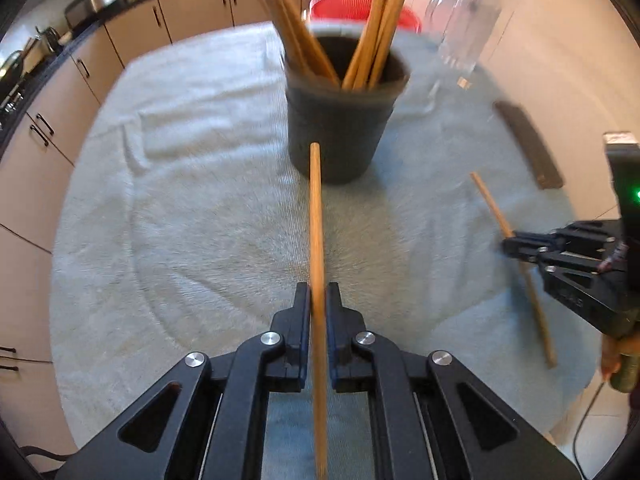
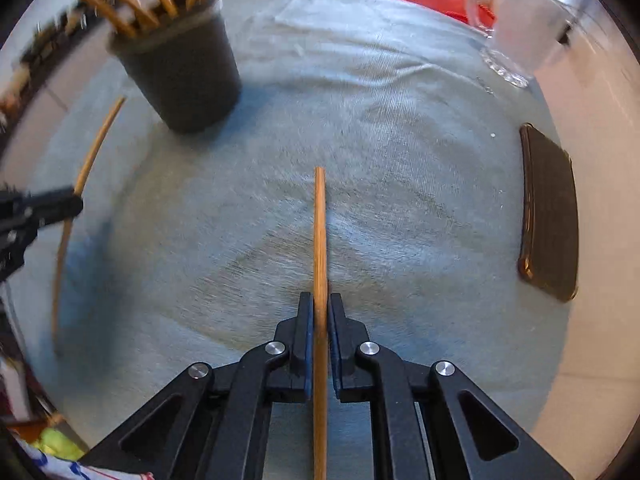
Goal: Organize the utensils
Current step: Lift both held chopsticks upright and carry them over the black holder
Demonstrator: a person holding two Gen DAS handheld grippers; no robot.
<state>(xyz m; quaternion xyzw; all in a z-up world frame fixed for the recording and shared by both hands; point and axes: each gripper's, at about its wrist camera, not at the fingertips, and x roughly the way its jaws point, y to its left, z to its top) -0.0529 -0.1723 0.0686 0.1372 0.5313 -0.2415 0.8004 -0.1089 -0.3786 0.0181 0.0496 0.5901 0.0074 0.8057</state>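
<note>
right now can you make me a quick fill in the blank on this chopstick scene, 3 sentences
1. Each tool, left and right, is shut on one wooden ____.
2. The dark cup already holds several more, standing on a light blue ____.
3. Behind the cup sits a basket coloured ____.

Missing words: chopstick; towel; red

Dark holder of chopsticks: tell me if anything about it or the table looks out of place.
Nothing stands out. The dark holder stands upright on the towel, chopsticks inside. The only chopsticks outside it are gripped, one per tool: left tool, right tool.
</note>
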